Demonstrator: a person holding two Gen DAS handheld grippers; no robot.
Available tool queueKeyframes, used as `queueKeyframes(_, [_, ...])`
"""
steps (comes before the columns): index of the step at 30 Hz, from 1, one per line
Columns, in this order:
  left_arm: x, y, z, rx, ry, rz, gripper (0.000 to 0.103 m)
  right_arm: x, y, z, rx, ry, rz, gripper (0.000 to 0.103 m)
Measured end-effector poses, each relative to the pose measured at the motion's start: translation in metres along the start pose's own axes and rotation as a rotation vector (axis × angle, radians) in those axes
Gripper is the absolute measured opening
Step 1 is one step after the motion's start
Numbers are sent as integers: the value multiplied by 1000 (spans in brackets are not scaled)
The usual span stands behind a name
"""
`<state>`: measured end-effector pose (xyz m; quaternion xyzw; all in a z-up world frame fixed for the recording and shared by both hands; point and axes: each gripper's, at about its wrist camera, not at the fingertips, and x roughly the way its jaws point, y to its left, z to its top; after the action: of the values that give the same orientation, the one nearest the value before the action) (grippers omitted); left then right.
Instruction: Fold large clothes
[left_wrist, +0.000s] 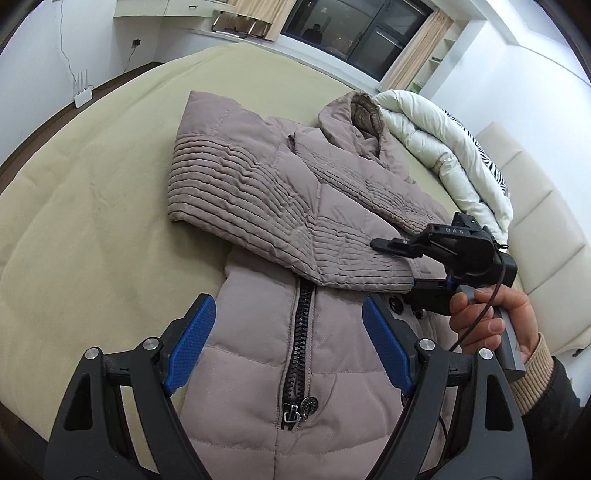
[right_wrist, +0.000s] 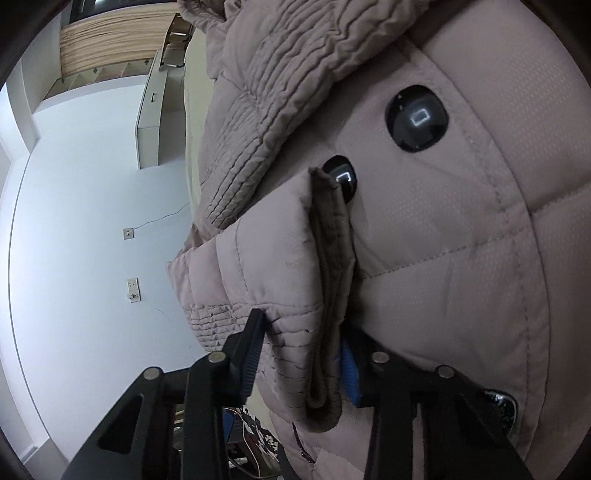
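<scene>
A large taupe padded hooded jacket (left_wrist: 266, 206) lies front up on a beige bed (left_wrist: 92, 206), zipper (left_wrist: 299, 332) down the middle, one sleeve folded across the chest. My left gripper (left_wrist: 288, 347) is open and empty, hovering above the jacket's lower front, blue pads (left_wrist: 192, 343) either side of the zipper. My right gripper (right_wrist: 299, 354) is shut on the cuff of the other sleeve (right_wrist: 295, 295); in the left wrist view it (left_wrist: 406, 266) sits at the jacket's right side. Black buttons (right_wrist: 417, 118) show close by.
A white duvet (left_wrist: 436, 147) with a zebra-print pillow lies at the bed's far right, beside a cream headboard (left_wrist: 535, 229). A white router (left_wrist: 83, 94) stands by the wall on the left. A window and curtains are at the back.
</scene>
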<state>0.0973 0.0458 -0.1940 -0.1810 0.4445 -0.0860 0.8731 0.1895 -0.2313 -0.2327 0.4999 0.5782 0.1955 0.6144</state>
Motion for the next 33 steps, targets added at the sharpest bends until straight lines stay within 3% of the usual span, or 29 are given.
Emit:
queueKeyframes(3, [-3,3,2,-10,-17,3,81,-6,18,-2,-63,-24,4,21])
queueKeyframes(10, [5,2,27,-40,-75,25,81,-72,128,8,-296,-160,93,19])
queueKeyframes(15, [41,-15,57,-42,-118,22,81,-133,212,17,-431,-256,177,19])
queueKeyframes(21, [112,-21,96,-51,-115,173,81,-198,260,18,-544,-345,269,19])
queueKeyframes(23, [133,-13,105,-80,-93,199,80,-220,254,21,-559,-385,281,19])
queueKeyframes(25, [149,-5,108,-90,-68,227,56,-242,234,28,-553,-431,280,19])
queueKeyframes(28, [169,4,107,-90,-20,231,34,-263,176,53,-460,-489,252,19])
queueKeyframes(33, [178,-3,100,-32,-21,264,32,-249,43,105,-212,-524,106,19])
